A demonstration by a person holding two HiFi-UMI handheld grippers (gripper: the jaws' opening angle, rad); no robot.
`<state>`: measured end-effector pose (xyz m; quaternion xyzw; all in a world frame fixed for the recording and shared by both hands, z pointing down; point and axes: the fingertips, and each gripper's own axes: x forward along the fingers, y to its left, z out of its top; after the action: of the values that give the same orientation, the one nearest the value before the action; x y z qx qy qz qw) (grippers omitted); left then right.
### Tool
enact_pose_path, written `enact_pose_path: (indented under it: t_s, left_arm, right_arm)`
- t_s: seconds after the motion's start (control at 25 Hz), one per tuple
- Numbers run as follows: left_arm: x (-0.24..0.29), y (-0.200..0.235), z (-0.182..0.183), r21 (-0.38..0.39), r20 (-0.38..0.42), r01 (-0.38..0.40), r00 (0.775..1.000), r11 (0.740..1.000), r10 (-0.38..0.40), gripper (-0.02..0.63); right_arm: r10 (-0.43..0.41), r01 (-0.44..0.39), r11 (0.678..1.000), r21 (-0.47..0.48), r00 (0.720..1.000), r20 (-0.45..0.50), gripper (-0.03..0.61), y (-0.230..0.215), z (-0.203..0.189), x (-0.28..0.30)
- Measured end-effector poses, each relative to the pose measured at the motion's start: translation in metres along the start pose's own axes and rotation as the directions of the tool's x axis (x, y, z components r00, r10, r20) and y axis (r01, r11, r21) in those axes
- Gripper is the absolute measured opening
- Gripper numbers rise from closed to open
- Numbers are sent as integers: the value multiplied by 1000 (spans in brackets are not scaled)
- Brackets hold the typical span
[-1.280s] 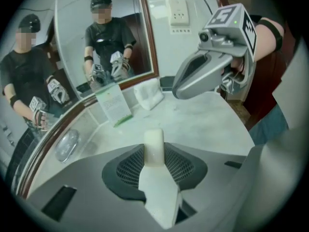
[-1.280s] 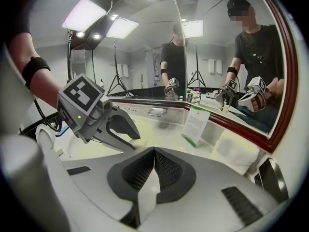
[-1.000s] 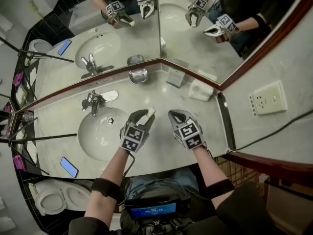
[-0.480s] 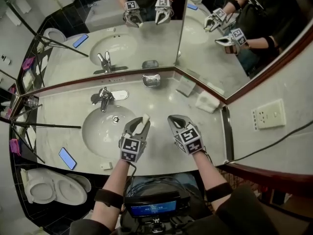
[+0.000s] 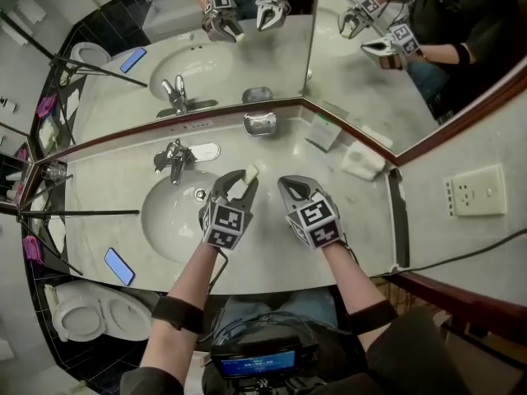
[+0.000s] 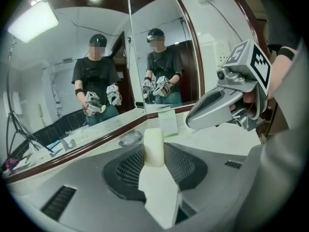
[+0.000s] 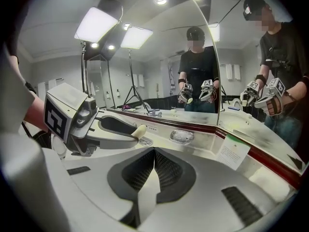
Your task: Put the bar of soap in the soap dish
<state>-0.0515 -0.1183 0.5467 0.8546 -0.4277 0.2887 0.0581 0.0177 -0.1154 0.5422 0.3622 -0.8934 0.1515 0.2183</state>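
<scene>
Both tongs have edged forward over the worktop [image 5: 362, 220] toward the soap dish [image 5: 259, 124], which sits ahead of them by the mirror, still apart. At their tips the left tongs [image 5: 244, 179] clamp the bar of soap [image 5: 251, 172] — upright, pale. Just beside them, the right tongs [image 5: 288, 186] are empty — 2 jaws pressed together.

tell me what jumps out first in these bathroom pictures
The left gripper stands out, pinching a pale bar of soap above the counter beside the sink basin, with the right gripper shut and empty next to it. Behind them, a shiny soap dish sits against the corner mirrors.
</scene>
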Motion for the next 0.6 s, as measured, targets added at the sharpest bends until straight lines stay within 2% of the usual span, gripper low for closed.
enact_pose_path:
  t_s: [0.12, 0.32, 0.48, 0.6]
  left_arm:
    - [20, 14, 6, 53, -11, -10, 1000, 999, 10, 133]
    - [59, 33, -1, 190, -62, 36, 998, 981, -25, 133]
    - [90, 50, -1, 292, -101, 53, 995, 955, -25, 133]
    - [115, 65, 0, 383, -137, 59, 991, 922, -6, 133]
  right_arm:
    - [-6, 6, 1000, 4, 1000, 6, 18, -10, 2, 15]
    - [-19, 19, 1000, 15, 1000, 6, 18, -25, 2, 40]
    - [-24, 24, 999, 21, 1000, 3, 18, -35, 4, 58]
    - [-14, 14, 999, 40, 1000, 6, 18, -40, 11, 70]
